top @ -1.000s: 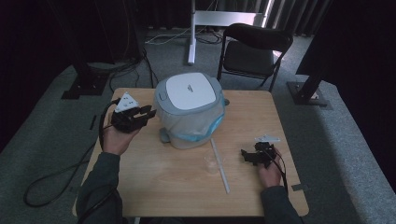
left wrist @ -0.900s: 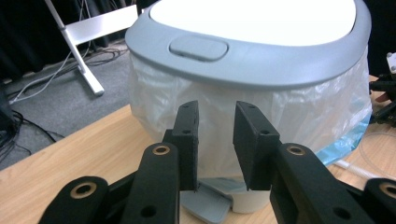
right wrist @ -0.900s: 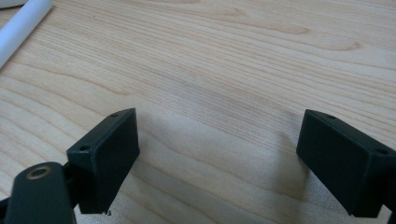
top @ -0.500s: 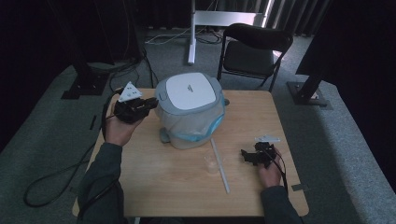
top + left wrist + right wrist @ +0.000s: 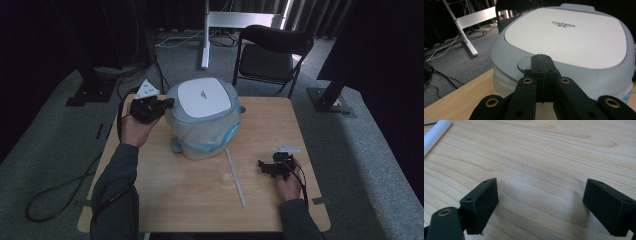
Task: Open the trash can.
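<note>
The left claw (image 5: 167,103) is black, with a grey three-cornered plate (image 5: 147,89) on top of it. Up close its two flat black jaws have little brass rings (image 5: 527,80) set in round holes. A black cable (image 5: 65,187) trails out behind it. The right claw (image 5: 263,165) is black too, with blocky jaws that have small screw holes at the corners, and its own grey plate (image 5: 286,148) sits above it. The person wears dark grey-green long sleeves (image 5: 114,190) on both arms.

Grey cooker (image 5: 202,117) with white lid (image 5: 571,32); pale wood-grained counter (image 5: 200,200); white stick (image 5: 235,177); black jaws.
</note>
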Tool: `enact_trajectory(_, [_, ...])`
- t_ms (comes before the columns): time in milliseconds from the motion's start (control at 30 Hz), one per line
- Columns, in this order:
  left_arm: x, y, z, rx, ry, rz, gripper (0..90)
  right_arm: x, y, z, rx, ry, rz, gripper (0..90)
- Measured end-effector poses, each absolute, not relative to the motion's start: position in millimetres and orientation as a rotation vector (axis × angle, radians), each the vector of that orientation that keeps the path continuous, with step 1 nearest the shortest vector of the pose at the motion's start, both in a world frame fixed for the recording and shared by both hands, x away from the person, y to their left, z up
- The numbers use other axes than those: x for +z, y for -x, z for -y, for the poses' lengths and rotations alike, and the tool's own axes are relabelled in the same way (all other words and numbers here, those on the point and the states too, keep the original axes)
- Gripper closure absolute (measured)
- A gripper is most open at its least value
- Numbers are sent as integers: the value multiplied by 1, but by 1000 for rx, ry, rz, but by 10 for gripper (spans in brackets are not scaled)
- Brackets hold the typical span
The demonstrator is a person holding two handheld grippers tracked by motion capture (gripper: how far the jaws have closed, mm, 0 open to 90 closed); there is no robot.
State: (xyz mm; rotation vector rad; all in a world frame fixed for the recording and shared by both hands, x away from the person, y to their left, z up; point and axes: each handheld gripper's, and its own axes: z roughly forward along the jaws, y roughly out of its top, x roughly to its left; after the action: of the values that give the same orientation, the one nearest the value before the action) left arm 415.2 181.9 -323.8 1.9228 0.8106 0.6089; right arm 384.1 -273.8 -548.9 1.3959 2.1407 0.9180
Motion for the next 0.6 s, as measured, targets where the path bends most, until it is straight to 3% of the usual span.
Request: enact_trajectory(600, [-324,-420,-181,616,-1929,-833,899,-549,-384,273,919,-1393,-2141,120])
